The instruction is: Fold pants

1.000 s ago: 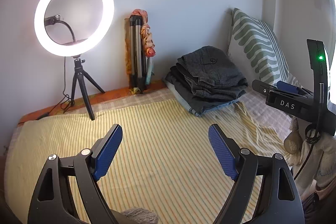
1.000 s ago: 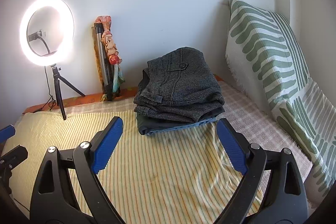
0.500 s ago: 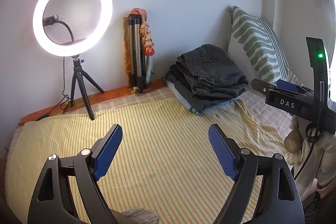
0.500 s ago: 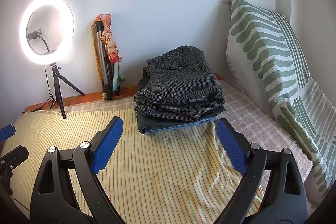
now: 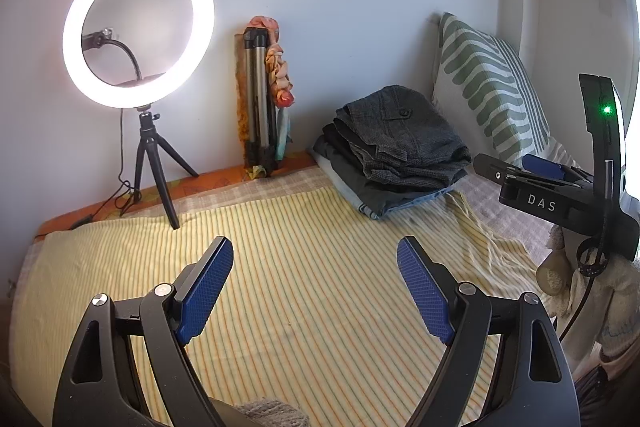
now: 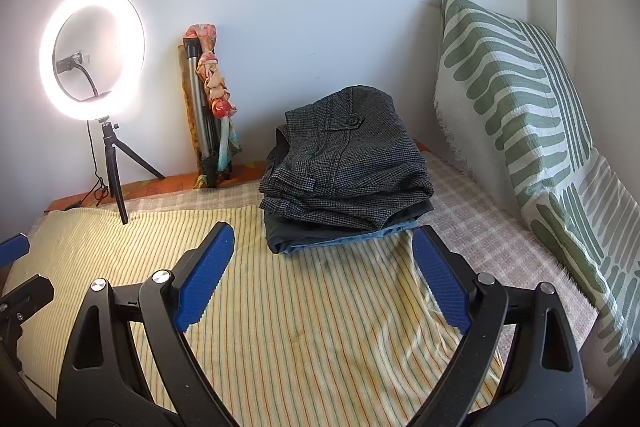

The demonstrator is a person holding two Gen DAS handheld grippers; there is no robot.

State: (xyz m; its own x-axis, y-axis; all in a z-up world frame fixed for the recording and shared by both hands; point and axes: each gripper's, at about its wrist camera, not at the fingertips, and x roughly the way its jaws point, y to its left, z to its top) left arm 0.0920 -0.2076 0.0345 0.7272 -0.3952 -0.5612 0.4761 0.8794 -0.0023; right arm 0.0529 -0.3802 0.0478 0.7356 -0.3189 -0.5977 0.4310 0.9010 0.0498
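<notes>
A stack of folded pants (image 6: 348,171), grey checked pair on top with darker and blue pairs beneath, sits at the far side of the bed on a yellow striped sheet (image 6: 304,327). It also shows in the left wrist view (image 5: 396,151). My right gripper (image 6: 324,259) is open and empty, held above the sheet just short of the stack. My left gripper (image 5: 314,267) is open and empty above the sheet, further left. The right gripper's body (image 5: 556,195) shows at the right of the left wrist view. A bit of grey fabric (image 5: 268,415) shows at that view's bottom edge.
A lit ring light on a small tripod (image 5: 138,31) stands at the back left with its cable trailing. A folded tripod with a scarf (image 5: 262,99) leans on the wall. A green-patterned pillow (image 6: 520,115) stands against the right wall.
Both views have shifted only slightly; the stack of pants sits a touch closer in the right wrist view. Both grippers stay open and empty.
</notes>
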